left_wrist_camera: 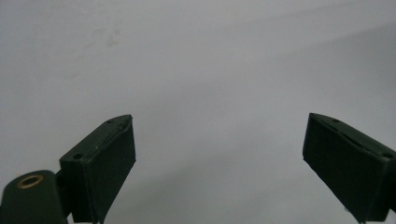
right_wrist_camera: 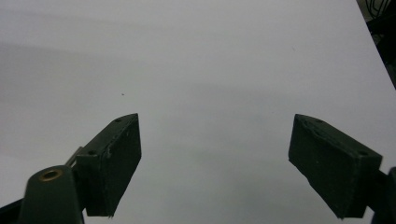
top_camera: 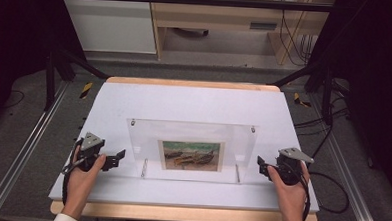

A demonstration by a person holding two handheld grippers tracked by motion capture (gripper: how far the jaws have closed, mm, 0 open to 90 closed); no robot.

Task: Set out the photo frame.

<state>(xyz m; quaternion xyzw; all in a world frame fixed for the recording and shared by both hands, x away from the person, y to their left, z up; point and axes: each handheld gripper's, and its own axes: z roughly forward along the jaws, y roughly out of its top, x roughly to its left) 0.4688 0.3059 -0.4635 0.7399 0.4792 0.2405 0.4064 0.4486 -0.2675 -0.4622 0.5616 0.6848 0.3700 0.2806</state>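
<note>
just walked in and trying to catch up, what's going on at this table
A person holds a pair of tongs in each hand over a white table. Between them a clear acrylic picture frame, holding a small painting of boats, stands in the middle. The left tongs are beside the frame's left edge and the right tongs beside its right edge. Both are open and grip nothing; the frame is not yet touched.

A lab recording bay: black frame posts (top_camera: 51, 79), floor rails (top_camera: 22, 153), loose cables (top_camera: 328, 121), white-topped table (top_camera: 194, 103).
</note>
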